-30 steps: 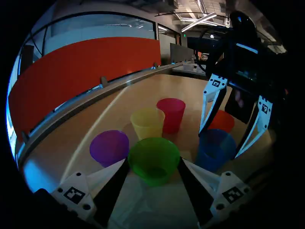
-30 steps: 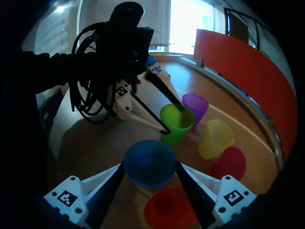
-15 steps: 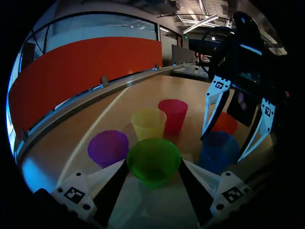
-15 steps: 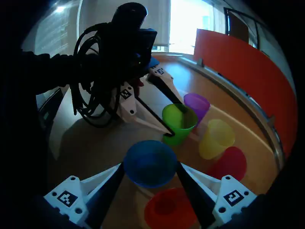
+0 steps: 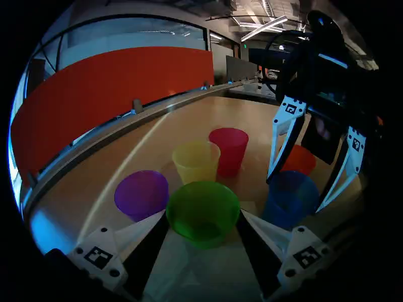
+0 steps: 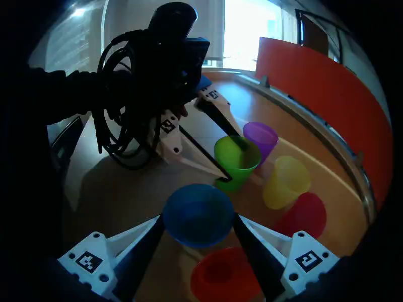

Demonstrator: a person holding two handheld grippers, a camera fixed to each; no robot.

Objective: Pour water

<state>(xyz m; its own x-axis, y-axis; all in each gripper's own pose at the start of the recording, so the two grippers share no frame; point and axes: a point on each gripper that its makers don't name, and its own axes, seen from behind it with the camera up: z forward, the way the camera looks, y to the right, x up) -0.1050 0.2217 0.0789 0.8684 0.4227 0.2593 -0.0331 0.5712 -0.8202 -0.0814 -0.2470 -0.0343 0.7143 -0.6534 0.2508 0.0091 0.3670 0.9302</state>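
Left hand-held gripper point(image 5: 202, 215) clamps the green cup point(image 5: 203, 204), right hand-held gripper point(image 6: 197, 219) clamps the blue cup point(image 6: 197, 210), poised for pouring.

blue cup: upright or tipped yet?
Upright. The blue cup stands rim-up and level between the fingers of the right gripper. Water inside: cannot tell.

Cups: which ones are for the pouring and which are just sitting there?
In the job: green cup in the left gripper; blue cup in the right gripper.
Just sitting: purple cup, yellow cup, red cup, orange cup.
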